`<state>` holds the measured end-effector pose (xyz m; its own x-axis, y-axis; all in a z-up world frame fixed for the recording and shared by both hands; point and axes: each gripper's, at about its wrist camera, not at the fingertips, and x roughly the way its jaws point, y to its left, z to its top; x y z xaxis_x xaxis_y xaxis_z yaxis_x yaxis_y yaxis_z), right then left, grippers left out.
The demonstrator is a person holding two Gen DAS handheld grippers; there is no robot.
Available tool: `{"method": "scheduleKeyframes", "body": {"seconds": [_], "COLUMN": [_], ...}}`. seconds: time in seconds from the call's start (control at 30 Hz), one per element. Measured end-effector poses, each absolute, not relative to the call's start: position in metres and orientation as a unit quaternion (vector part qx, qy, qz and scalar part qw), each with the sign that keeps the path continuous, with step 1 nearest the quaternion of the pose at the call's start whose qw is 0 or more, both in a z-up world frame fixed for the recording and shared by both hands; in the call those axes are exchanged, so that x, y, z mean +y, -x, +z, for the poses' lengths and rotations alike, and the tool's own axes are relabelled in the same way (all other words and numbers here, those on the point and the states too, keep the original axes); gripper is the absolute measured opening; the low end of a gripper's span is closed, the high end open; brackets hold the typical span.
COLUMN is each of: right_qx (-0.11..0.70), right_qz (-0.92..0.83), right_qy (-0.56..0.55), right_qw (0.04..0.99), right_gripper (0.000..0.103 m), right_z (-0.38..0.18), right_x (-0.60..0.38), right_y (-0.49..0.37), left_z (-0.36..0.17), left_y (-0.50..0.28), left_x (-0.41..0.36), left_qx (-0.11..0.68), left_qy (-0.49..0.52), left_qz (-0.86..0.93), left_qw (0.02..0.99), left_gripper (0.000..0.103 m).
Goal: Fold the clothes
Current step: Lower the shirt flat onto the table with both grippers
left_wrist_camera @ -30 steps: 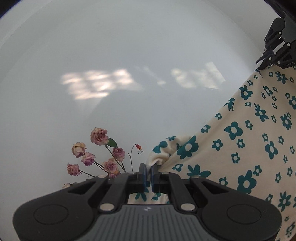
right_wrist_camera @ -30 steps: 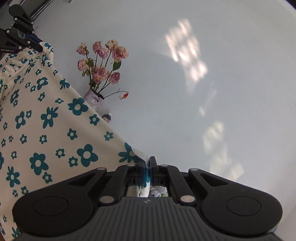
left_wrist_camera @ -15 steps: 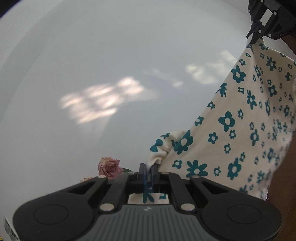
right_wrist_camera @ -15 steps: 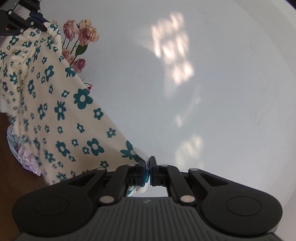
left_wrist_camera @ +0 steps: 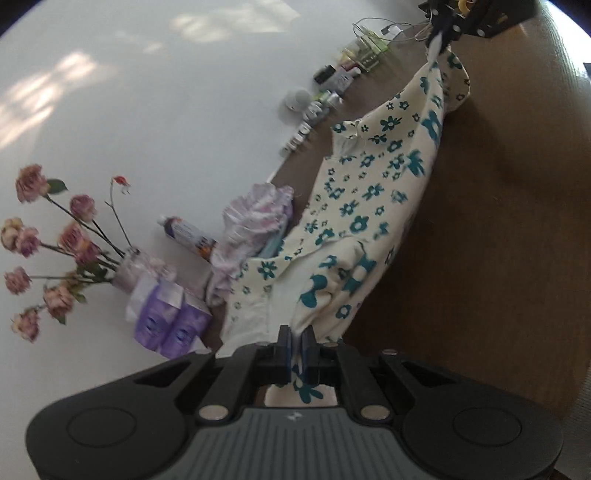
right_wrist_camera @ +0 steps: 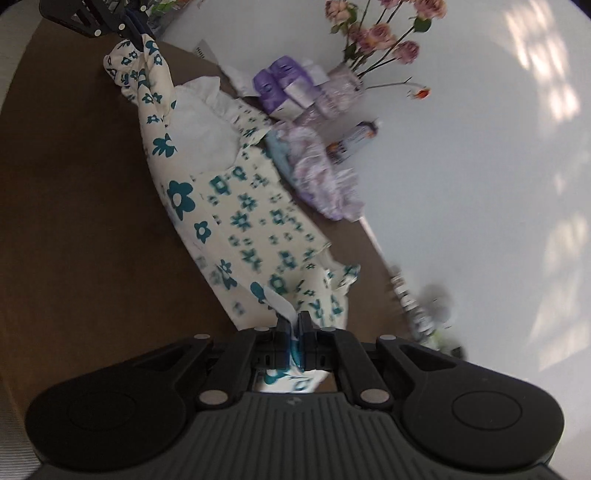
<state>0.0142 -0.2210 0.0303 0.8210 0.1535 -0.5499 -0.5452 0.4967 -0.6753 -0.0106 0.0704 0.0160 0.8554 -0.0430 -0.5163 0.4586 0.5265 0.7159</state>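
In the left view, the left gripper (left_wrist_camera: 295,345) is clamped on a corner of the garment (left_wrist_camera: 362,206), which is stretched over the table (left_wrist_camera: 480,258); laying flat is judged in hand; a pile (left_wrist_camera: 255,221) crowds its far edge. In the right view, the right gripper (right_wrist_camera: 294,334) is pinched on the opposite corner; slack must be lowered evenly; bottles (right_wrist_camera: 277,83) and flowers (right_wrist_camera: 380,33) are near.

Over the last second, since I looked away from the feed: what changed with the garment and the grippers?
Both grippers swung down from facing the wall to facing the table. The floral garment, held up and spread before, now sags between them over the tabletop, beside the lilac cloth. Nothing was released: the left gripper and right gripper stay shut on its corners.
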Motion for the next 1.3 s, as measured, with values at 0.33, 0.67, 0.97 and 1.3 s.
{"method": "scheduleKeyframes", "body": {"seconds": [0.33,0.67,0.97,1.3], "right_qx": [0.263,0.280,0.322,0.304], "right_qz": [0.208,0.217,0.239,0.216], "right_qy": [0.366,0.339,0.242,0.076], "right_qw": [0.868,0.872,0.884,0.925], "right_gripper": [0.003,0.003,0.007,0.036], "right_z": [0.006,-0.002,0.015,0.055], "right_x": [-0.236,-0.240,-0.258,-0.285], "right_y": [0.009,0.023,0.018,-0.018], "left_z": [-0.009,-0.017,-0.008,0.052], "left_y": [0.037,0.055,0.049,0.033], "left_x": [0.073,0.073,0.089,0.105], "left_qx": [0.271,0.297,0.315,0.296], "left_qy": [-0.437,-0.437,-0.376,-0.159], "left_qz": [-0.162,-0.166,-0.177,-0.236], "left_qw": [0.842,0.832,0.853,0.912], "left_gripper": [0.004,0.004,0.011,0.047]}}
